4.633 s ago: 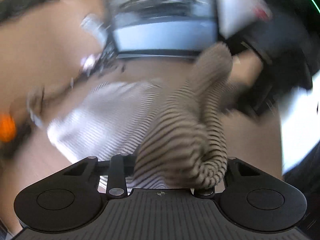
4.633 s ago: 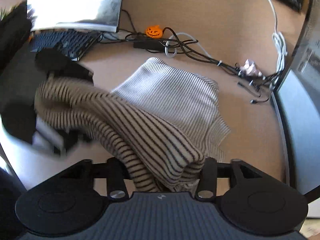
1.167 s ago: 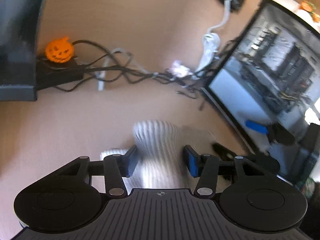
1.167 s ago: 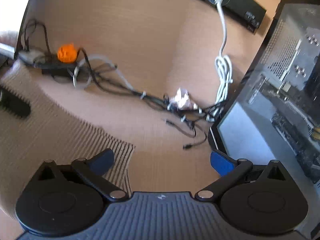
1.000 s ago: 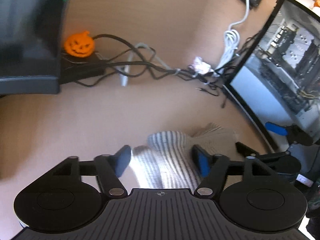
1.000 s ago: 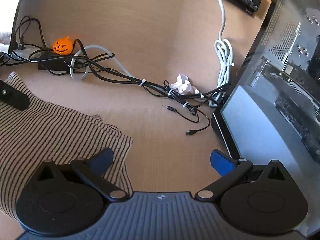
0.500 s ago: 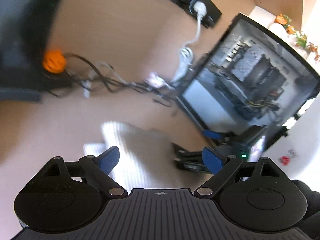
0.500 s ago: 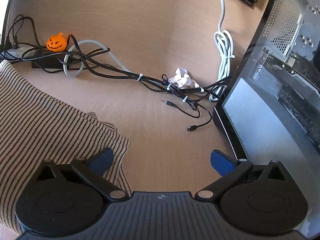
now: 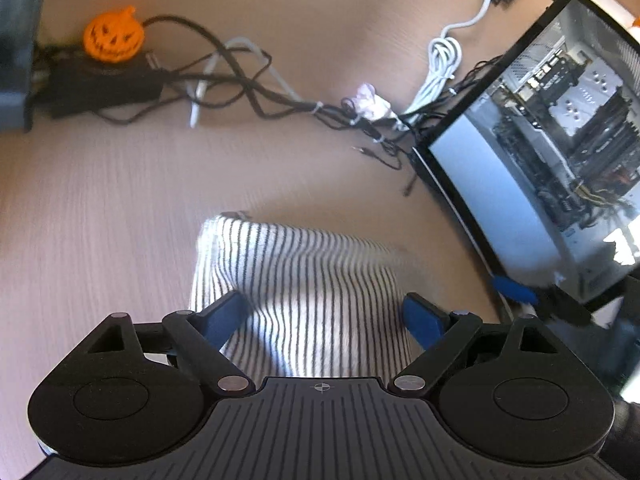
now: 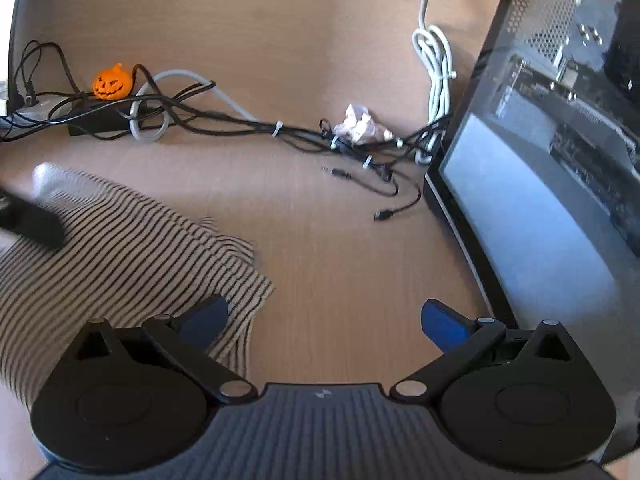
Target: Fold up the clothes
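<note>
Striped cream-and-black knit garment (image 9: 316, 292) lies between wide-open left gripper (image 9: 326, 316) fingers, ungripped; right gripper (image 10: 324, 320) wide open, empty

The garment (image 9: 316, 280) is cream with thin dark stripes. The desk (image 10: 280, 20) is light brown wood. The pumpkin (image 10: 112, 82) is orange, the cables (image 10: 224, 120) black and white.

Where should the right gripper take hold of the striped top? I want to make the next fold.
Probably the free corner of the striped top, beside the right gripper, whose jaws stand open. That hem edge lies flat on the desk with bare wood to its right, so come in low from the right and close over the edge.
</note>
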### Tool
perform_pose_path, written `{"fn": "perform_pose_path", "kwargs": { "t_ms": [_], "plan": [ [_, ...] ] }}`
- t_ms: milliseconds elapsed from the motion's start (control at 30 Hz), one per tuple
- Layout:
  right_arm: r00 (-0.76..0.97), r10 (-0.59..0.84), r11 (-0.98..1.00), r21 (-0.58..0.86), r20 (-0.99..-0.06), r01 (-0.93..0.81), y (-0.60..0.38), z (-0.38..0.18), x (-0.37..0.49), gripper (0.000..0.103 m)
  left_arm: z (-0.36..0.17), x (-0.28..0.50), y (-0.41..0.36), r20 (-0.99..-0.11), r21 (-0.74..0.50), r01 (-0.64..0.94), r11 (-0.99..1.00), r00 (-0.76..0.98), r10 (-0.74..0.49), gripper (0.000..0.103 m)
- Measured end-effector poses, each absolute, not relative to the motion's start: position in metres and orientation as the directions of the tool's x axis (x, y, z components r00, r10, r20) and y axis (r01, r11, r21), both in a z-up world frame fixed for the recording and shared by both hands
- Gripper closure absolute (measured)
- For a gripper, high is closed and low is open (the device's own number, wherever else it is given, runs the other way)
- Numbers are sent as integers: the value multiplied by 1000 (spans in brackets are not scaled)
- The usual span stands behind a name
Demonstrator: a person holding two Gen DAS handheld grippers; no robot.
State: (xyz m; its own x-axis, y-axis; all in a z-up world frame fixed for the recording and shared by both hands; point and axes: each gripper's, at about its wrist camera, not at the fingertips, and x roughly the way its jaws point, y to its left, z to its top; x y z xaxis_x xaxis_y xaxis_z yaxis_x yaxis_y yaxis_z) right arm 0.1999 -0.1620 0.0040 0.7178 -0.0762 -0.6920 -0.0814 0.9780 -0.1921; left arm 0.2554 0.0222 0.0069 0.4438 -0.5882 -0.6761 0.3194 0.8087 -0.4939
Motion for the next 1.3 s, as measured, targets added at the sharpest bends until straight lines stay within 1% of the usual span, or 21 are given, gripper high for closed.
{"fn": "perform_pose_path", "kwargs": {
  "t_ms": [100,167,267,367,467,500,600,667,733,800,967,1133,1300],
  "plan": [
    [670,31,986,-88,-742,-143,-162,6,192,0,6,273,18,-682,-458,314,832,475,-556,10],
    [654,95,981,-40,-750,-188,-160,8,187,0,5,282,17,-683,-461,305,834,478,-552,9],
    [663,146,976,-3,-735,-218,-157,15,182,0,8,289,16,-690,-454,302,838,477,-545,9],
    [669,196,968,33,-717,-249,-155,22,177,0,22,279,22,-673,-455,313,833,492,-552,9],
    [711,247,964,90,-659,-252,-163,43,176,0,39,260,30,-648,-456,318,832,522,-555,9],
    [729,254,963,92,-636,-255,-164,49,176,0,44,253,33,-642,-452,319,833,532,-552,9],
    [772,210,969,23,-600,-245,-159,56,184,0,51,232,35,-650,-401,311,862,566,-507,8],
    [776,147,975,-44,-614,-220,-152,46,194,0,51,220,35,-663,-359,300,884,585,-468,8],
    [752,124,970,-80,-648,-228,-144,28,204,0,48,214,37,-682,-328,289,900,587,-437,8],
    [730,141,965,-72,-668,-252,-138,15,208,0,44,210,39,-697,-310,284,907,581,-420,8],
    [723,139,952,-110,-676,-286,-131,14,201,0,34,208,44,-727,-246,264,933,586,-358,8],
    [698,155,948,-93,-699,-303,-124,11,189,0,29,211,44,-733,-222,265,938,590,-340,6],
    [679,182,944,-66,-711,-322,-116,11,182,0,27,213,50,-741,-228,256,939,580,-338,5]
  ]
}}
